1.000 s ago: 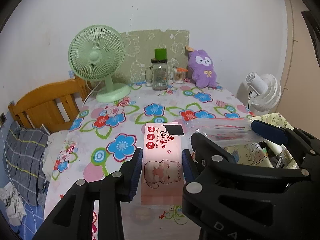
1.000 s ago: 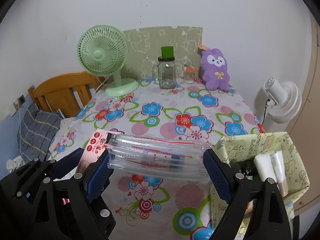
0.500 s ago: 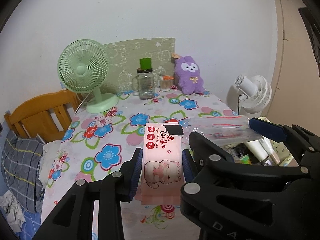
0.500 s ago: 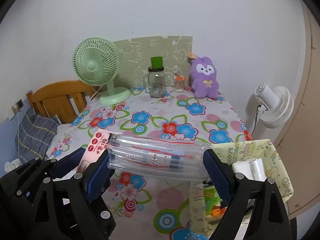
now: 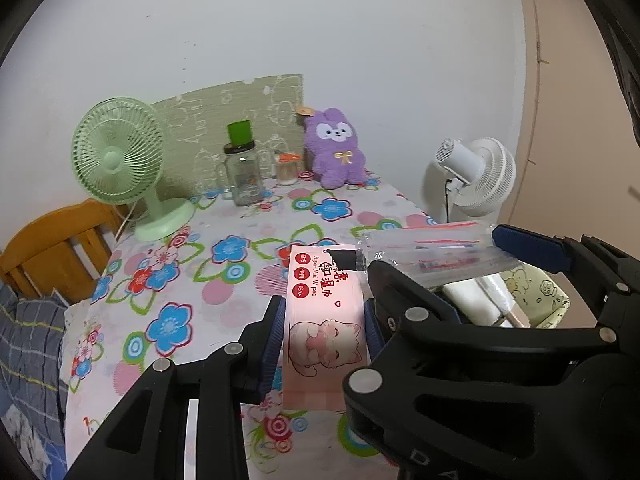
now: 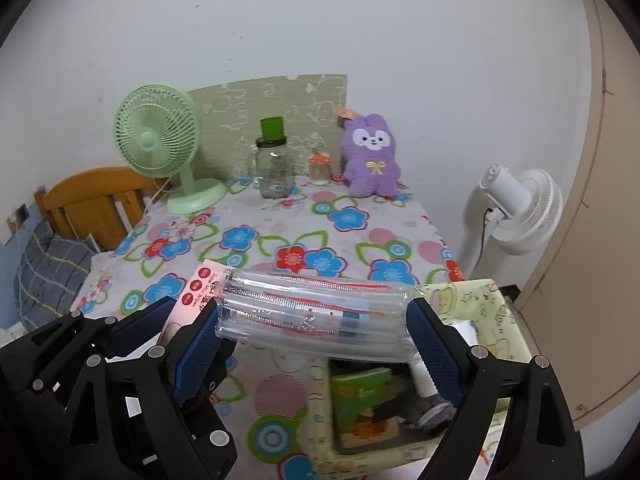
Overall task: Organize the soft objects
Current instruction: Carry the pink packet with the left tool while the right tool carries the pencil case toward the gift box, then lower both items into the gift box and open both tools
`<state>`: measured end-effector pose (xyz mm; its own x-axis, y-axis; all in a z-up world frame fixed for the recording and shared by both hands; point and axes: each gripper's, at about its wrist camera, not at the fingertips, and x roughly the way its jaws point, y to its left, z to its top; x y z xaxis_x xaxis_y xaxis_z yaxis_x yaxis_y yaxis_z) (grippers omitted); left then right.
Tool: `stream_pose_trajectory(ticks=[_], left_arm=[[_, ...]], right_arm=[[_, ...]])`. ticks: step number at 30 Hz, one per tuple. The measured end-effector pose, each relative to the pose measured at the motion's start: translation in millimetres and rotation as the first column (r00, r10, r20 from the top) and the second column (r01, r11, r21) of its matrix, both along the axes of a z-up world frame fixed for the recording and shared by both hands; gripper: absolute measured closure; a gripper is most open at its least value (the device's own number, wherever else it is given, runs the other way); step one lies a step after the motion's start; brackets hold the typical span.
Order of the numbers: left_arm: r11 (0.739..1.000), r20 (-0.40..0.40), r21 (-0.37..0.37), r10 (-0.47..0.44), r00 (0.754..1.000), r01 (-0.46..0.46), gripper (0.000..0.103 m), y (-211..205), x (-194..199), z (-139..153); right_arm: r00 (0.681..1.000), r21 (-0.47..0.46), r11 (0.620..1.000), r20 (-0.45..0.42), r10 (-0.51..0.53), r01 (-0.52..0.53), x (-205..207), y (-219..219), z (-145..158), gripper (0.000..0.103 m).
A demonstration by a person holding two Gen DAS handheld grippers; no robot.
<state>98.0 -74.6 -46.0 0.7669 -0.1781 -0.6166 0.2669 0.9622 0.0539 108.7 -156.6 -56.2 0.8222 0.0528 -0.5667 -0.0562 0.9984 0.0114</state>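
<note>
Moved: both grippers now carry their things over toward the yellow bin (image 6: 486,320), which shows more.
Left gripper (image 5: 325,336): squeezes the pink wipes pack (image 5: 326,320) so it stays up.
Right gripper (image 6: 314,332): hugs the clear pencil pouch (image 6: 316,314) by its ends, above the bin.

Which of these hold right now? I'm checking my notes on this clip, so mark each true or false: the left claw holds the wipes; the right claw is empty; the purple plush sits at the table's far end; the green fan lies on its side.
1. The left claw grips the pink pack of wet wipes. True.
2. The right claw is empty. False: it holds a clear plastic pencil pouch by its ends.
3. The purple plush rabbit sits at the far end of the table. True.
4. The pale green desk fan lies on its side. False: it stands upright.
</note>
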Motion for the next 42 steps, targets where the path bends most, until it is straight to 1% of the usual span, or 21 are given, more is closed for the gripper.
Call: stream_pose_trajectory(ticks=[14,25,35,36,39,41,42], left_arm=[[0.995,-0.026,0.008,-0.100,0.995,0.100,0.063,-55.0,13.0,-9.2],[0.992,-0.071,0.003,-0.124,0.990,0.125,0.063,-85.9,24.6,-25.3],[0.991,-0.105,0.017,-0.132,0.986,0.135,0.062,-102.8,35.2,-39.3],[0.991,-0.108,0.020,-0.130,0.986,0.133,0.061,-103.5,36.2,-40.4],[0.991,-0.113,0.038,-0.121,0.986,0.126,0.044,-105.0,38.0,-42.6],[0.991,-0.112,0.051,-0.115,0.987,0.122,0.039,-106.0,38.2,-43.4],[0.991,-0.113,0.054,-0.115,0.987,0.122,0.034,-106.2,38.2,-43.6]], right_arm=[[0.998,-0.009,0.998,-0.018,-0.067,0.067,10.1,-52.2,-7.4,0.012],[0.996,-0.002,0.997,-0.055,-0.075,0.075,19.0,-84.3,-23.3,0.012],[0.994,0.039,0.997,-0.090,-0.063,0.066,28.3,-106.9,-41.4,0.012],[0.994,0.048,0.997,-0.092,-0.057,0.062,28.8,-108.2,-42.5,0.012],[0.994,0.070,0.996,-0.104,-0.046,0.054,31.0,-111.7,-46.6,0.012],[0.993,0.080,0.996,-0.110,-0.039,0.048,32.3,-112.9,-48.9,0.012],[0.993,0.082,0.996,-0.110,-0.038,0.047,33.1,-113.1,-49.8,0.012]])
